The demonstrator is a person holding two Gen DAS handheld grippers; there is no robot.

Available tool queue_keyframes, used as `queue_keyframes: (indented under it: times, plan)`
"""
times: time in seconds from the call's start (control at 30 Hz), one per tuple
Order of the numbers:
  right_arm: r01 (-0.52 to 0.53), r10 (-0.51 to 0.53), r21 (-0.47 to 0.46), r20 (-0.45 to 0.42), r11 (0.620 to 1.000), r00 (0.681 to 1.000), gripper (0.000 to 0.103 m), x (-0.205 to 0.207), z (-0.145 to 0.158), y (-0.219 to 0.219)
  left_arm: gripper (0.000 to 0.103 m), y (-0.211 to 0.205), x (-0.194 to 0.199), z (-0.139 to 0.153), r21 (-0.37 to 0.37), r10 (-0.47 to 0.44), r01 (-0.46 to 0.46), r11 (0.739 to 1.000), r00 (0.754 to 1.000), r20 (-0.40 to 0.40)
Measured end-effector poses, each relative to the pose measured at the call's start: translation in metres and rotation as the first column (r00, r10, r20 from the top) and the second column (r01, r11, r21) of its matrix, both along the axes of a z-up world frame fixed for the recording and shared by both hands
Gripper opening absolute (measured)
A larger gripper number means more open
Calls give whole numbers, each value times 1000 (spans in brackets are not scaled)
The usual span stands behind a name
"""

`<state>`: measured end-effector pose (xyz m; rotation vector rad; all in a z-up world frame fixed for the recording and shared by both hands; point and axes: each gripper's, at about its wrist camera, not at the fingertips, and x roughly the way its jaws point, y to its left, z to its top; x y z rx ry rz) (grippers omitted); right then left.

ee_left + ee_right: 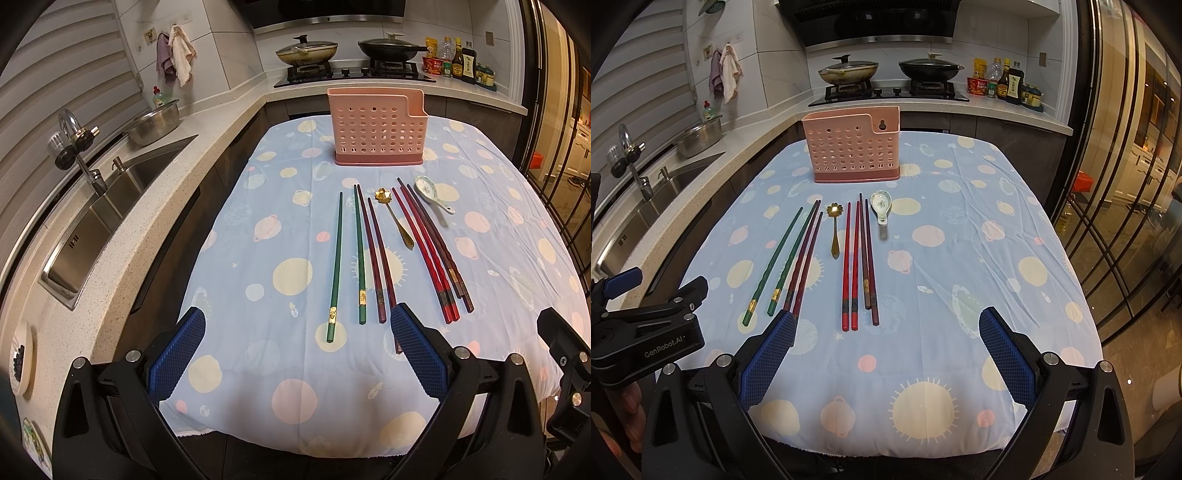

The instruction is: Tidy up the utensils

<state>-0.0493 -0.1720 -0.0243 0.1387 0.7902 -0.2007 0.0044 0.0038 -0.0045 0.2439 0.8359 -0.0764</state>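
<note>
The table (258,369) under its planet-print cloth fills both views. Only the left wrist view shows the whole sink (110,206); only the right wrist view shows the keyhole in the pink holder (849,155) at the far end. Chopsticks (849,266), a gold spoon (834,232) and a ceramic spoon (881,206) lie between the holder and the left gripper (295,354) and right gripper (886,354), both spread wide and empty.

My right gripper (886,334) hung wide open over the tablecloth (960,266). Chopsticks (855,266) and two spoons lay before the pink holder (851,147).
</note>
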Motion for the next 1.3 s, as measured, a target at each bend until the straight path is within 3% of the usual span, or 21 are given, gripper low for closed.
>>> queue_keyframes:
  times: [1.0, 1.3]
  plan:
    - [-2, 2, 3, -3, 1000, 1000, 96, 1, -1, -1, 96, 4, 0, 1, -8, -6, 6, 1000, 1000, -2]
    - [33, -33, 19, -18, 999, 999, 96, 10, -14, -7, 96, 29, 31, -25, -41, 62, -66, 997, 994, -85]
